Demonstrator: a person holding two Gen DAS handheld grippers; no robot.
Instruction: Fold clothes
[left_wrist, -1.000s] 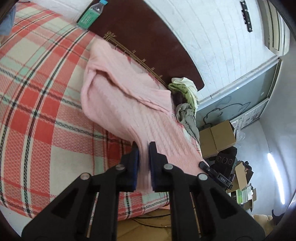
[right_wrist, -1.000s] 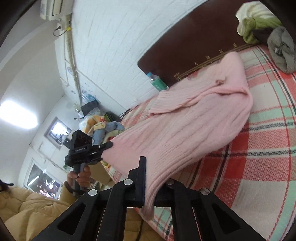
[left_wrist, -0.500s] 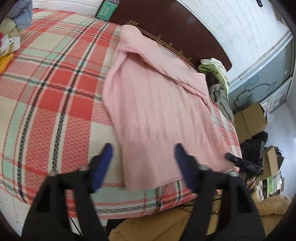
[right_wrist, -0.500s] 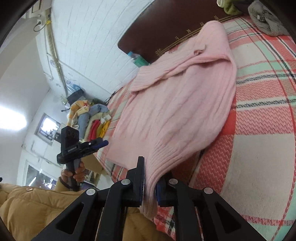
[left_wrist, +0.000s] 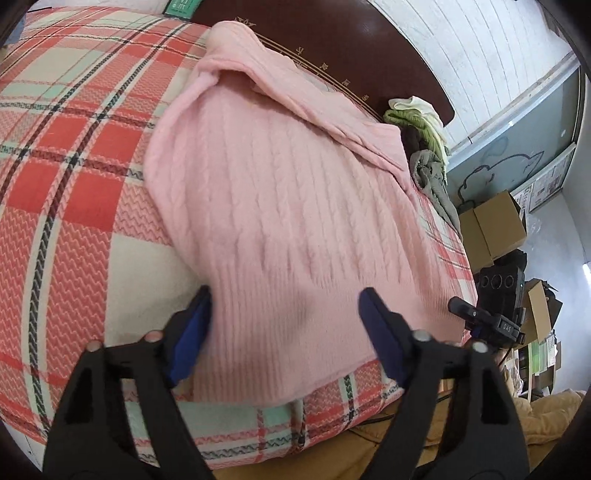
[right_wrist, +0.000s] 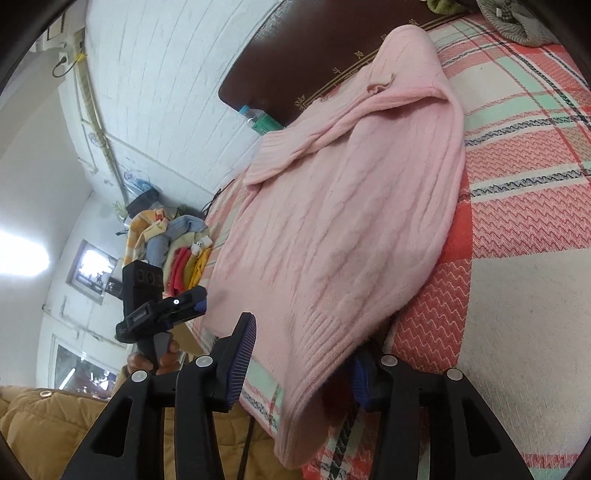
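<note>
With both our left gripper (left_wrist: 284, 325) and right gripper (right_wrist: 301, 360) jaws wide open, the sweater (left_wrist: 280, 206) hem at 6 o'clock may slide off the bed (left_wrist: 74, 166).

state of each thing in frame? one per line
Sweater: flat on the bed, sleeve folded across the top, hem at the bed edge.
Left hand-held gripper: open, holding nothing.
Right hand-held gripper: open, hem corner loose between its fingers.
Bottle: lying down by the headboard.
</note>
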